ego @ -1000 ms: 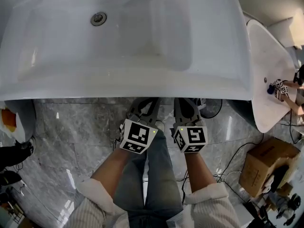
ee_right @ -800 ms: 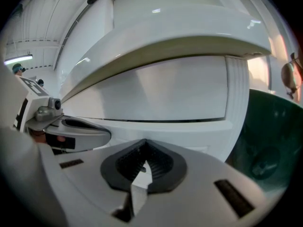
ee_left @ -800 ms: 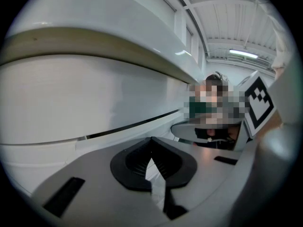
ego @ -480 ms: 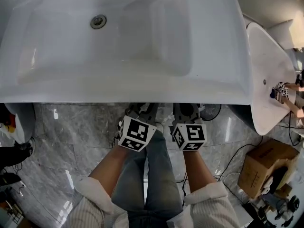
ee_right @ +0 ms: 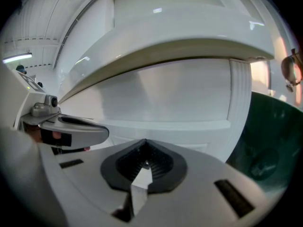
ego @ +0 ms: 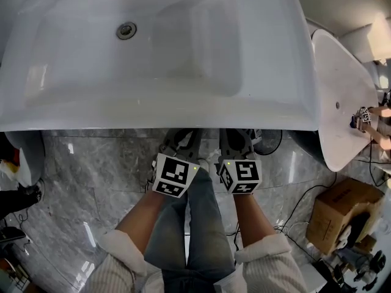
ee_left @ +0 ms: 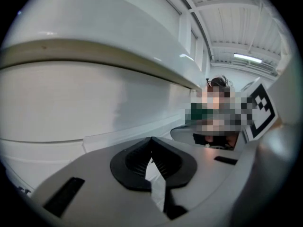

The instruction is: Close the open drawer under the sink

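Beneath sink (ego: 183,112), left gripper (ee_left: 151,141) and right gripper (ee_right: 144,143) clench.

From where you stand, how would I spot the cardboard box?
Start at the big white sink filling the top of the head view, then look right to the narrower white basin. On the grey floor nearer us than that basin sits the cardboard box, the only brown thing among white basins.

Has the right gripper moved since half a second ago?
Yes, slightly. The right gripper has drawn back toward the person; more of it now shows below the front edge of the sink.
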Motion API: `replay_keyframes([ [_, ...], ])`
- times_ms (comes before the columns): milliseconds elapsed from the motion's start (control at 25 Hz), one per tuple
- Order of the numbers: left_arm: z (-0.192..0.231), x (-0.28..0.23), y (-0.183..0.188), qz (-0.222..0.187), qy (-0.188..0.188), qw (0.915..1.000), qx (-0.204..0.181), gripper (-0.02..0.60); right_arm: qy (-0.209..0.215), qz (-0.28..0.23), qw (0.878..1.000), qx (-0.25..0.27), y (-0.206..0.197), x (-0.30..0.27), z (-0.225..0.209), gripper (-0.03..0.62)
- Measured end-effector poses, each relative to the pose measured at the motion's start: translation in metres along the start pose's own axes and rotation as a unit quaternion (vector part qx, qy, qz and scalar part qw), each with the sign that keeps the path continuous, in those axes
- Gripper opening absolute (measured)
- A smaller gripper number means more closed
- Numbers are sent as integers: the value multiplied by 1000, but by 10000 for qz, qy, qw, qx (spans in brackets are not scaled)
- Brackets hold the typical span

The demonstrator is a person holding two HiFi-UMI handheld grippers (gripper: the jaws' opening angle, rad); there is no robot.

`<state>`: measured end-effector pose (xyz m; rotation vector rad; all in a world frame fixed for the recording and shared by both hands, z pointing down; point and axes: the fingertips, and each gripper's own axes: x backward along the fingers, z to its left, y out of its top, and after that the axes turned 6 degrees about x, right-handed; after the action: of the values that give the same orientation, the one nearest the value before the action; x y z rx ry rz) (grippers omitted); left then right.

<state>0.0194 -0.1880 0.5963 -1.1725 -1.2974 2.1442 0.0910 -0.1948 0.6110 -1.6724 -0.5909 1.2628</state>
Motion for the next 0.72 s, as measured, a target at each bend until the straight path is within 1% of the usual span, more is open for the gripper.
replay_keyframes([
  [160,-10,16,-1,-46,51,10000,7,15,105,-81,9999,-28,3,15,12,9],
  [280,-19,27,3,-113,135,9998,40,15,264,-156,9995,-17,7,29,22,9],
  [520,-41,47,26,-315,226,9992,55,15,380,-233,9989,-112,25,61,25,9],
  [720,-60,74,56,-495,258,9983,156,15,508,-346,9979,-212,55,97,28,9],
])
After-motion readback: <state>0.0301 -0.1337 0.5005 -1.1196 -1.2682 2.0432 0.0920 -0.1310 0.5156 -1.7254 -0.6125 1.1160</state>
